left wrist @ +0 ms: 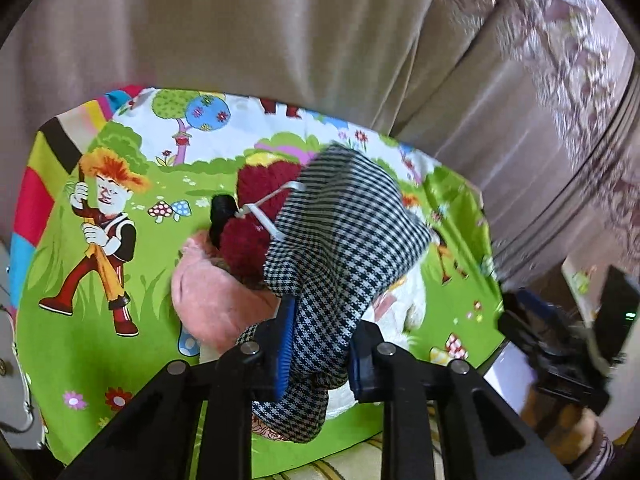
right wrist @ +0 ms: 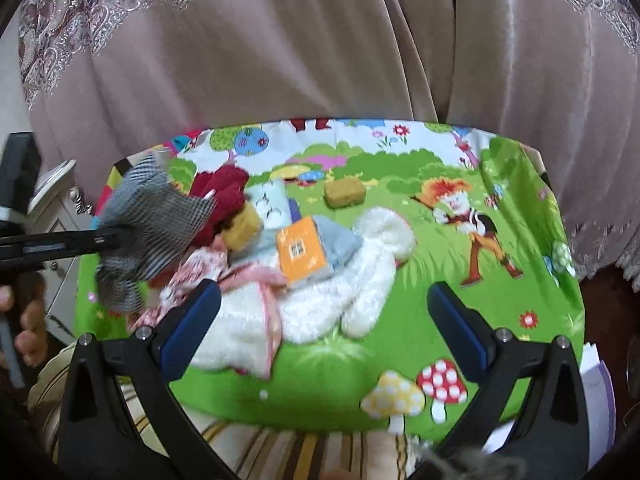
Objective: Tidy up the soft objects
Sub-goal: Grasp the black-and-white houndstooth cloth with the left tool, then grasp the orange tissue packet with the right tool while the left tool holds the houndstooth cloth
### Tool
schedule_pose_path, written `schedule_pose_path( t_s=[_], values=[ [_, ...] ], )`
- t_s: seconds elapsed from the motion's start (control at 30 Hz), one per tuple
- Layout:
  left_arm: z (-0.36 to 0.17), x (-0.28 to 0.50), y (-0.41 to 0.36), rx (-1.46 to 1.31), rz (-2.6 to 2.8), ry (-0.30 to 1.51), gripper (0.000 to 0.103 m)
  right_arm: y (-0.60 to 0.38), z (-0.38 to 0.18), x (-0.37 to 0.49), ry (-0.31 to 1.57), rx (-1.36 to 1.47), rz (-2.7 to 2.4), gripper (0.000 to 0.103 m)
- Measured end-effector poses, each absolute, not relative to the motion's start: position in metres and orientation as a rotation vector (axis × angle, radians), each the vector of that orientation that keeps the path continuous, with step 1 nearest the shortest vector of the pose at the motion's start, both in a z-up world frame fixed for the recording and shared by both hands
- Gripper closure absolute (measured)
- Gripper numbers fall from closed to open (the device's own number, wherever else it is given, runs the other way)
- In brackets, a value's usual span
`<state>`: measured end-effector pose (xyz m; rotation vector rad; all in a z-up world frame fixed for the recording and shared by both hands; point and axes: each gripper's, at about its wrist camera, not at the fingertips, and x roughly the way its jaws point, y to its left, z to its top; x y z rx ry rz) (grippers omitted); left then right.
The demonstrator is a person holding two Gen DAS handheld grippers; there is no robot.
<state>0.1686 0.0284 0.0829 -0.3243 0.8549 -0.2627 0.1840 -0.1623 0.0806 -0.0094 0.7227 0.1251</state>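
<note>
L gripper [left wrist: 320, 356] clamped on houndstooth cloth [left wrist: 340, 240], lifted over left end of cartoon mat [left wrist: 80, 240], above maroon knit [left wrist: 260, 216] + pink plush [left wrist: 212, 296]. R gripper [right wrist: 324, 328] jaws wide, nothing between; white plush [right wrist: 340, 300] just ahead, mid-mat.

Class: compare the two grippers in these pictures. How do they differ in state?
The left gripper is shut on the houndstooth cloth, lifting it; the right gripper holds nothing. The left jaws stand narrow; the right jaws stand wide apart over the white plush. Both have black arms and blue pads.
</note>
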Motion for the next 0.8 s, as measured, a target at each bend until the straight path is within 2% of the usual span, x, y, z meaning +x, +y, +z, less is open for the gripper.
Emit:
schedule_pose_path(
  t_s=[0.23, 0.5, 0.57, 0.63, 0.67, 0.8],
  values=[
    [0.091, 0.161, 0.048, -0.456, -0.296, 0.775, 0.08, -0.146, 0.054, 0.239, 0.822, -0.113, 0.139, 0.0],
    [0.08, 0.161, 0.053, -0.491, -0.304, 0.785, 0.08, -0.117, 0.028, 0.293, 0.887, -0.25, 0.112, 0.001],
    [0.079, 0.162, 0.053, -0.494, -0.308, 0.786, 0.08, -0.104, 0.021, 0.302, 0.899, -0.313, 0.098, 0.004],
    [0.078, 0.162, 0.054, -0.497, -0.312, 0.787, 0.08, -0.095, 0.012, 0.312, 0.921, -0.372, 0.071, 0.016],
    [0.078, 0.162, 0.054, -0.499, -0.315, 0.794, 0.08, -0.093, 0.007, 0.317, 0.945, -0.383, 0.073, 0.018],
    [0.076, 0.163, 0.055, -0.506, -0.32, 0.793, 0.08, -0.084, -0.015, 0.331, 1.015, -0.424, 0.093, 0.02]
  ],
)
